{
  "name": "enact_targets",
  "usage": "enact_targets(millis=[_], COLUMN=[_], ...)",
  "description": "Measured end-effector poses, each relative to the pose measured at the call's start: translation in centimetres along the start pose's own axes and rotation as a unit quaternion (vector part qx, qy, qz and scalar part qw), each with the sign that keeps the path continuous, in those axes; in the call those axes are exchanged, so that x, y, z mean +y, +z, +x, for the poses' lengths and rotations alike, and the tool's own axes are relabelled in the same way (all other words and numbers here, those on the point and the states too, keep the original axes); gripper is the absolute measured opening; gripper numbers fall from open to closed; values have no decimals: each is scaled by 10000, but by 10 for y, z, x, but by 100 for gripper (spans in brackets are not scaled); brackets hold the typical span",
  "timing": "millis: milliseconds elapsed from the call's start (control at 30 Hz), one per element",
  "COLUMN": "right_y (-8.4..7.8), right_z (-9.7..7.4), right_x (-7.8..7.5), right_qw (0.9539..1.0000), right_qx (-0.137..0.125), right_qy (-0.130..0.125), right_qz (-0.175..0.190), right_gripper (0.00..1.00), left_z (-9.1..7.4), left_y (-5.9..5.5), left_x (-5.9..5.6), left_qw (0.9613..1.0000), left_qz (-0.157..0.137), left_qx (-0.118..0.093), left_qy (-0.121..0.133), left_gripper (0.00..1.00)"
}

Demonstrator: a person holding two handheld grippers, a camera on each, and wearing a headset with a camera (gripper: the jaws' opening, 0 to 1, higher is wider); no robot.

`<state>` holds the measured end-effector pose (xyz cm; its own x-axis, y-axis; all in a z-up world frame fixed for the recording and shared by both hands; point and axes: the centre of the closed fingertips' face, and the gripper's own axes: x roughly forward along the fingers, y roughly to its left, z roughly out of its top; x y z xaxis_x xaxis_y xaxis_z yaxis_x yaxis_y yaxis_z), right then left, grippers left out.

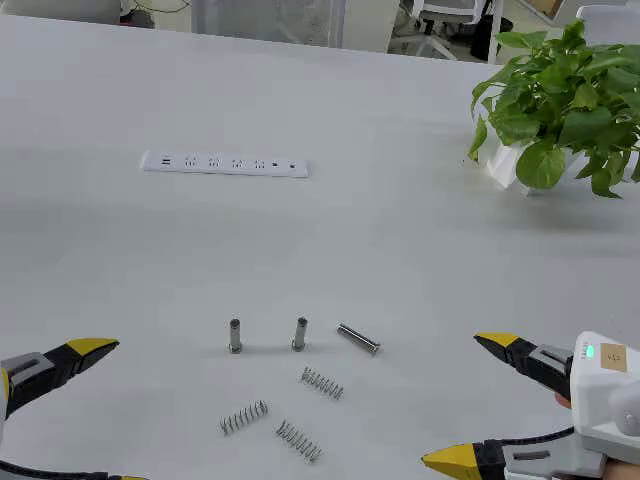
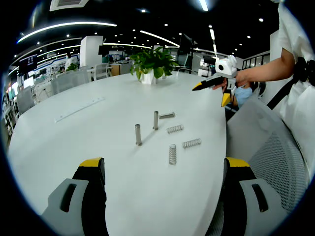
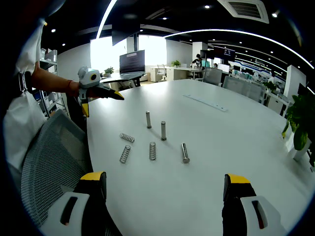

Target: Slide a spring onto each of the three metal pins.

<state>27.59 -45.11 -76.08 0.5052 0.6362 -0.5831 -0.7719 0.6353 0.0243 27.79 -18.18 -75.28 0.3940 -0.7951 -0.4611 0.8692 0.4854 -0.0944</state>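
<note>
L tool [image 1: 112, 412]: jaws wide open, nothing held. Sits low at near-left of surface [image 1: 400, 250], well clear of the parts.
R tool [image 1: 455, 400]: jaws wide open too, empty. Near-right, held in a hand, also clear of the parts.

Pins, 3, in a row between the two tools:
- left pin [image 1: 235, 335]: upright.
- mid pin [image 1: 300, 333]: upright, apart from left pin.
- third pin [image 1: 358, 338]: lying flat, just right of mid pin; no contact seen.
All 3 bare.

Springs, 3, loose and flat on surface, nearer the person than the pins, none touching:
- spring A [image 1: 322, 382]: closest to pins, in front of mid/third pin.
- spring B [image 1: 243, 417]: in front of left pin.
- spring C [image 1: 298, 441]: nearest the person, between A and B.

Far side: power strip [image 1: 225, 165]. Far right: potted plant [image 1: 560, 100].
</note>
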Motion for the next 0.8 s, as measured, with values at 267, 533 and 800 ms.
enact_targets(millis=[267,533,800], right_y=[-2,-2,-4], right_z=[0,2,2], right_x=[2,4,5], right_qw=[10000,10000,10000], right_qx=[11,30,47], right_qy=[10,19,43], right_qz=[5,0,11], right_gripper=[98,98,97], left_z=[1,0,-1], left_y=[-3,-5,-7], left_x=[-1,-2,-4], left_qw=[10000,10000,10000], left_qz=[-1,-17,-44], left_qx=[26,41,46], left_qy=[-19,-29,-32], left_gripper=[99,99,99])
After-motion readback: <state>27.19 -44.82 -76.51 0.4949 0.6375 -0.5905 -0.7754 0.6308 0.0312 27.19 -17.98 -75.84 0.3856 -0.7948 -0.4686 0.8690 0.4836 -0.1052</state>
